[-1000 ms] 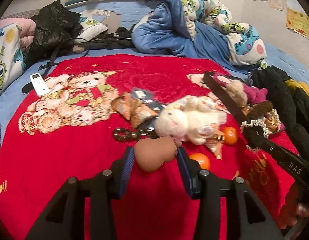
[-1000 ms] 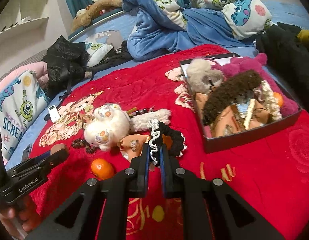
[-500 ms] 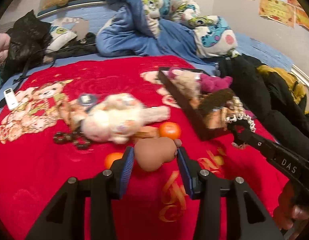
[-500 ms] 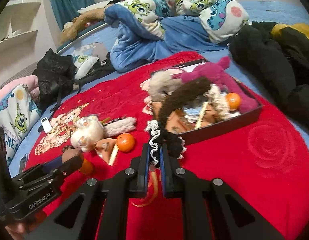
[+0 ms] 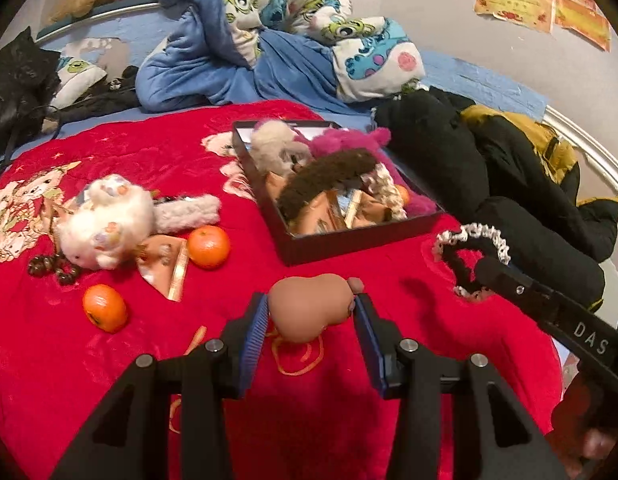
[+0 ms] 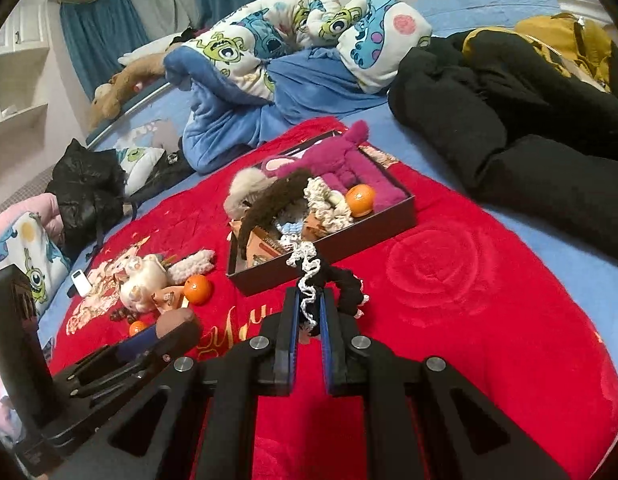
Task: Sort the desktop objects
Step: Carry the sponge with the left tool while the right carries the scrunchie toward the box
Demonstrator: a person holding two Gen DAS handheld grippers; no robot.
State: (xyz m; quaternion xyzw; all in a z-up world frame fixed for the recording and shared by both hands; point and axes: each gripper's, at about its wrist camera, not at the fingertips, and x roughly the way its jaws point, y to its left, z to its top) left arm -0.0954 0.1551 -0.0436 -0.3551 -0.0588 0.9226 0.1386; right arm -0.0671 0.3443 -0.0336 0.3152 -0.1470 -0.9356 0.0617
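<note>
My left gripper is shut on a tan makeup sponge, held above the red blanket in front of the dark box. My right gripper is shut on a black scrunchie with white lace trim, near the box's front edge. The box holds plush toys, a brown furry band, packets and an orange. In the left wrist view the scrunchie hangs at the right. In the right wrist view the sponge shows at the lower left.
On the blanket left of the box lie a white plush toy, two oranges, a packet and brown beads. Black clothing lies right of the box. A blue quilt is piled behind.
Both grippers have moved right toward the box with their loads. The box has come closer and more central in both views; the plush toy and oranges have slid to the left.
</note>
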